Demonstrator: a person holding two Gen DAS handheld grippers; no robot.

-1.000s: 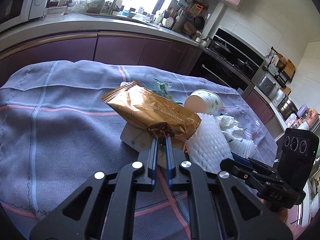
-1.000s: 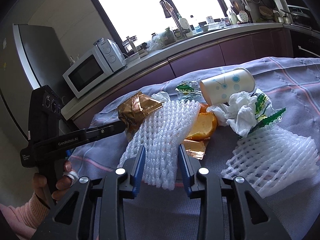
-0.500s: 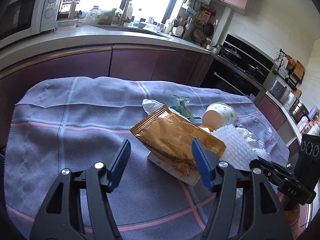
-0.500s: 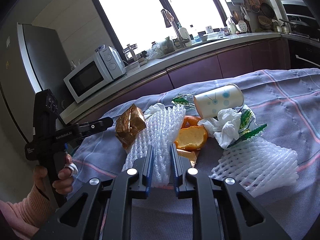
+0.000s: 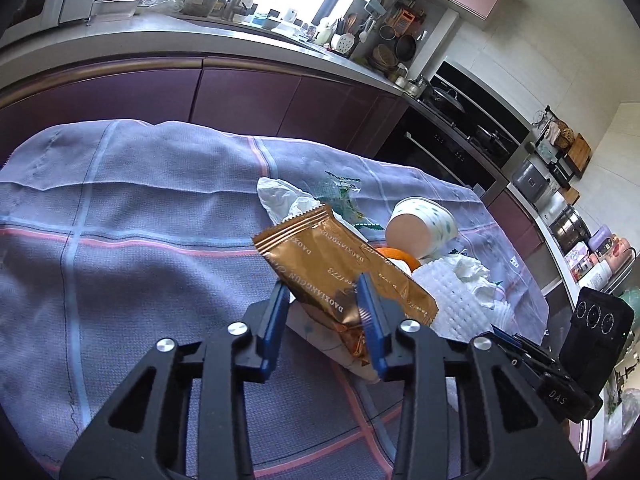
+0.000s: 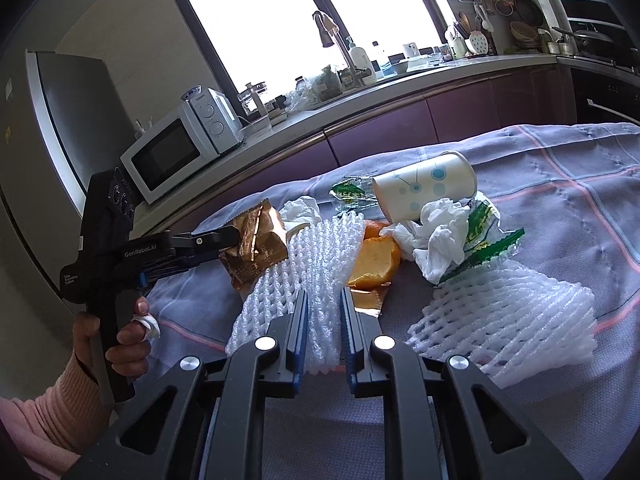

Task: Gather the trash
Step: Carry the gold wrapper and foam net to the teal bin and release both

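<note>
Gold foil wrapper (image 5: 340, 276) sits between your left claw (image 5: 324, 312) fingers, whose jaws have just been closing around its crumpled end without clearly pinching it; it lies on the cloth-covered bench (image 5: 120, 220). Further right, your right claw (image 6: 323, 330) is pinching a white foam net (image 6: 304, 264), with orange peel (image 6: 374, 262), tissue (image 6: 436, 236) and a tipped paper cup (image 6: 424, 190) beyond.

The white card (image 5: 320, 330) under the gold wrapper (image 5: 340, 276) is mostly covered. The right claw (image 5: 504, 338), at 4 o'clock, hides its fingertips behind the foam net (image 5: 460, 304).
</note>
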